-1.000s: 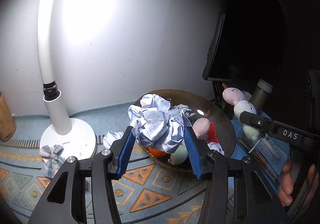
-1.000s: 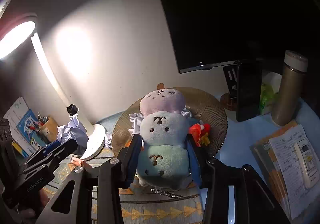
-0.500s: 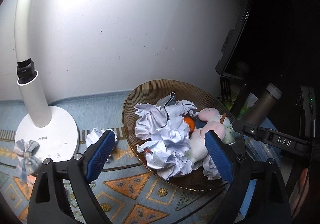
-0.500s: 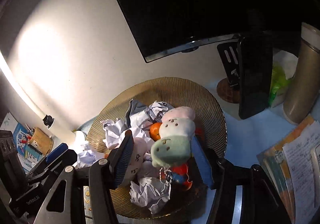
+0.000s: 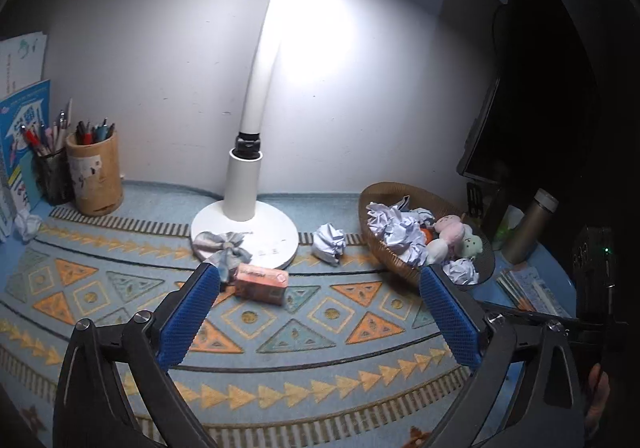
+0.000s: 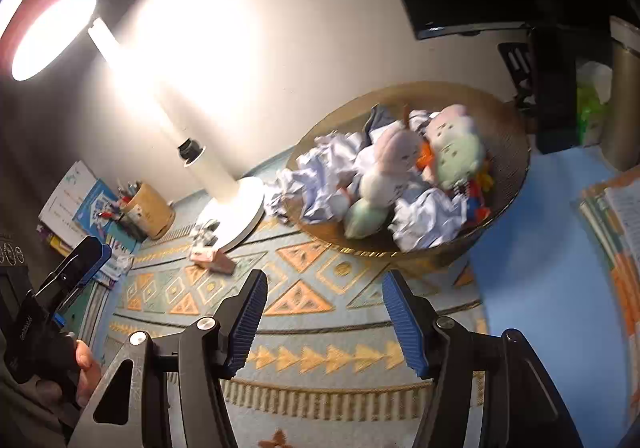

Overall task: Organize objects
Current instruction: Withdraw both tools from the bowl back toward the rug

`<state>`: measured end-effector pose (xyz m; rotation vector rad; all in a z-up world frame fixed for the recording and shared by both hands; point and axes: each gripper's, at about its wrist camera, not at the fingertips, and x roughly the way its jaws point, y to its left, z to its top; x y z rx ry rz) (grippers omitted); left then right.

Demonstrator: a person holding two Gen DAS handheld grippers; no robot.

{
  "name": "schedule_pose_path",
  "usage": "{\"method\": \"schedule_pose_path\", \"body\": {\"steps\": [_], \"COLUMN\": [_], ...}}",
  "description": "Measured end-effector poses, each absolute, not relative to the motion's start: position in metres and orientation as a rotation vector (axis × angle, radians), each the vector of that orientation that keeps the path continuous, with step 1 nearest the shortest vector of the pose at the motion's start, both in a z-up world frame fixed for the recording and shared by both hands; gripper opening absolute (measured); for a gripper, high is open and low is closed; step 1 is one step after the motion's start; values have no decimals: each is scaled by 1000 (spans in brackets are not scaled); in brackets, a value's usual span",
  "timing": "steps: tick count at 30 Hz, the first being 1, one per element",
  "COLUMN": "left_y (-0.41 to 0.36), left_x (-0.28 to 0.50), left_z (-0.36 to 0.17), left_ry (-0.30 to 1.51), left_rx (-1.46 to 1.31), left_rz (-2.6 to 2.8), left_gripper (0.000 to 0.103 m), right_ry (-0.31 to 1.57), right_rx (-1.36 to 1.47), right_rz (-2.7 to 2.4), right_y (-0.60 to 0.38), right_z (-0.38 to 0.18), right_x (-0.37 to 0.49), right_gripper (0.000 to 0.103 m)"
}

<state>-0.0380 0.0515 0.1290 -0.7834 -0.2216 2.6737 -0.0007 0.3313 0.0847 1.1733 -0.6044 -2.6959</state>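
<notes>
Left wrist: lamp (image 5: 245,203) beside basket (image 5: 384,248)

The desk is covered by a patterned mat (image 5: 304,312). On the mat are set a lamp base (image 5: 245,234), a basket (image 5: 400,268), a pink box (image 5: 261,283) and a paper ball (image 5: 329,242). A pen cup (image 5: 96,177) is placed at the wall.

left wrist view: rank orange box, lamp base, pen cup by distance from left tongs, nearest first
From the left tongs, whose jaws are opening with nothing between them:
1. Orange box: lying on the mat just ahead, nearer the left finger.
2. Lamp base: right behind the box, centre.
3. Pen cup: far left, back by the wall.
</notes>
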Motion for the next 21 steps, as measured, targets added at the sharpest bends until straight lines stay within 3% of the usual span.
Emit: {"method": "schedule_pose_path", "body": {"steps": [10, 13, 21], "left_y": [-9, -17, -21], "left_x": [-21, -23, -25], "left_z": [39, 33, 31], "left_ry": [-194, -257, -302], "left_rx": [-978, -994, -1014], "left_rz": [2816, 2836, 2823], "left_gripper": [100, 100, 100], "right_ry": [-400, -260, -205], "right_rx": [1170, 1139, 1158], "right_rz": [-2672, -2738, -2743], "right_y": [250, 242, 236], "right_z": [28, 17, 13], "right_x": [-7, -7, -11], "right_gripper": [58, 59, 61]}}
